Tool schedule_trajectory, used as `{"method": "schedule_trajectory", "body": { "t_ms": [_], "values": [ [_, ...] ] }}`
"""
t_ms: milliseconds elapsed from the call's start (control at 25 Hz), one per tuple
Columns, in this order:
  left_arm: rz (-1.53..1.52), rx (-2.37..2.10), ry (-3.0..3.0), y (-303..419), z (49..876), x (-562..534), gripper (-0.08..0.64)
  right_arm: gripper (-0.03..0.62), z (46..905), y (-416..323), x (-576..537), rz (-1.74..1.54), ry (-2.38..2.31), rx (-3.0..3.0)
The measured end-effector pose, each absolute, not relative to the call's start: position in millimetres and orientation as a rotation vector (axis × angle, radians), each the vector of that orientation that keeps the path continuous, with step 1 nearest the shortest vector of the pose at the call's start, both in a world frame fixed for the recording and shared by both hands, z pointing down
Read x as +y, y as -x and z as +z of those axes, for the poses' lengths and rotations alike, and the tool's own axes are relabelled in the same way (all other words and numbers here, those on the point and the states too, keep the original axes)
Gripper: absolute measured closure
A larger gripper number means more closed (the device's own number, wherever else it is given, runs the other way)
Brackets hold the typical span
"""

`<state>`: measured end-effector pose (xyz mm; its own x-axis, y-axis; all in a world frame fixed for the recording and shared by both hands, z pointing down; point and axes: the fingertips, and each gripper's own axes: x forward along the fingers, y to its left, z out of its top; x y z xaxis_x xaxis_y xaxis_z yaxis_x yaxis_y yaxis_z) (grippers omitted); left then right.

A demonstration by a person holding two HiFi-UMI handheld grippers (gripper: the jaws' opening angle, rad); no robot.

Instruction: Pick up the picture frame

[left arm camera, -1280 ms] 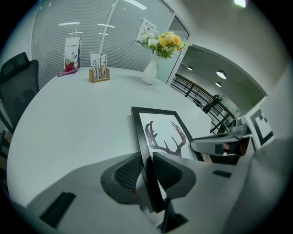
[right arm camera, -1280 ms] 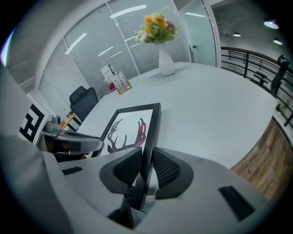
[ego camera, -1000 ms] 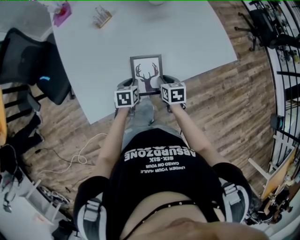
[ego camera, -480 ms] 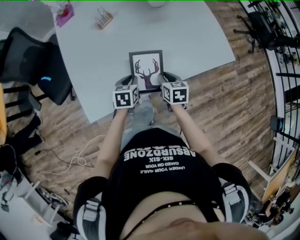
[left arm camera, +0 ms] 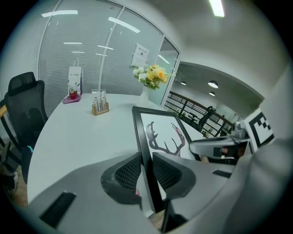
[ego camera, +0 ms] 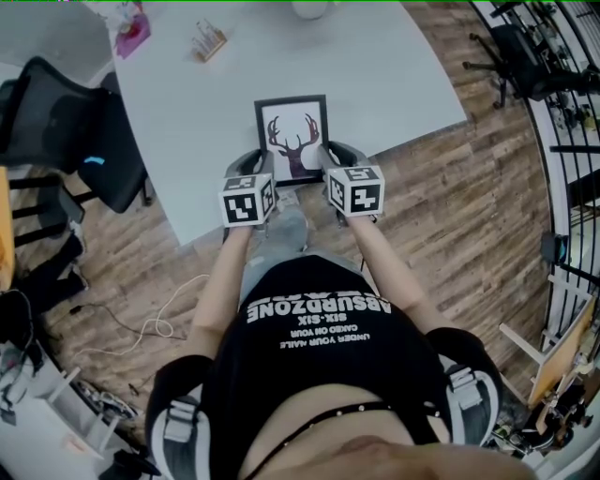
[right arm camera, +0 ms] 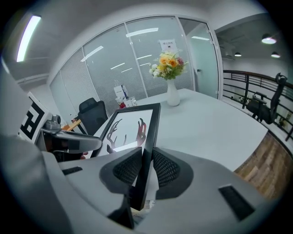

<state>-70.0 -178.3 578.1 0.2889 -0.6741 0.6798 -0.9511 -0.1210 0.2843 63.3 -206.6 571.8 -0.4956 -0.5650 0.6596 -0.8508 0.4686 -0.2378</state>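
A black picture frame (ego camera: 293, 136) with a deer-antler print hangs above the near edge of the white table (ego camera: 375, 75), tilted up at its far end. My left gripper (ego camera: 265, 167) is shut on the picture frame's (left arm camera: 158, 137) left edge, the black rim pinched between its ribbed pads (left arm camera: 129, 171). My right gripper (ego camera: 325, 161) is shut on the right edge of the picture frame (right arm camera: 132, 125), its pads (right arm camera: 165, 168) pressing both faces of the rim. In each gripper view the other gripper shows across the frame.
On the table's far side stand a vase of flowers (right arm camera: 170, 75), a small wooden holder (ego camera: 208, 39) and a pink-topped carton (ego camera: 129, 26). A black office chair (ego camera: 66, 122) sits at the table's left. Wooden floor (ego camera: 469, 206) lies to the right, cables (ego camera: 150, 323) at lower left.
Both grippers have risen together with the picture frame held between them; the frame has come up off the table and sits farther up in the head view.
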Motion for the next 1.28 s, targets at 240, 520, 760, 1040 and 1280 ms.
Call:
{"method": "schedule_trajectory", "body": {
  "t_ms": [240, 520, 760, 1040, 1280],
  "values": [
    [0.466, -1.486, -1.907, 71, 553, -171, 0.469, 0.503, 544, -62, -200, 0.709, -1.193, -2.276],
    [0.423, -1.525, -1.941, 73, 525, -156, 0.469, 0.502, 514, -59, -185, 0.651, -1.209, -2.331],
    [0.374, -1.566, -1.965, 73, 502, -139, 0.469, 0.503, 489, -60, -170, 0.573, -1.22, -2.366],
    [0.334, -1.596, -1.994, 66, 484, -119, 0.469, 0.503, 468, -66, -151, 0.502, -1.232, -2.393],
    [0.31, -1.613, -2.002, 64, 474, -107, 0.469, 0.503, 458, -67, -141, 0.471, -1.23, -2.411]
  ]
}}
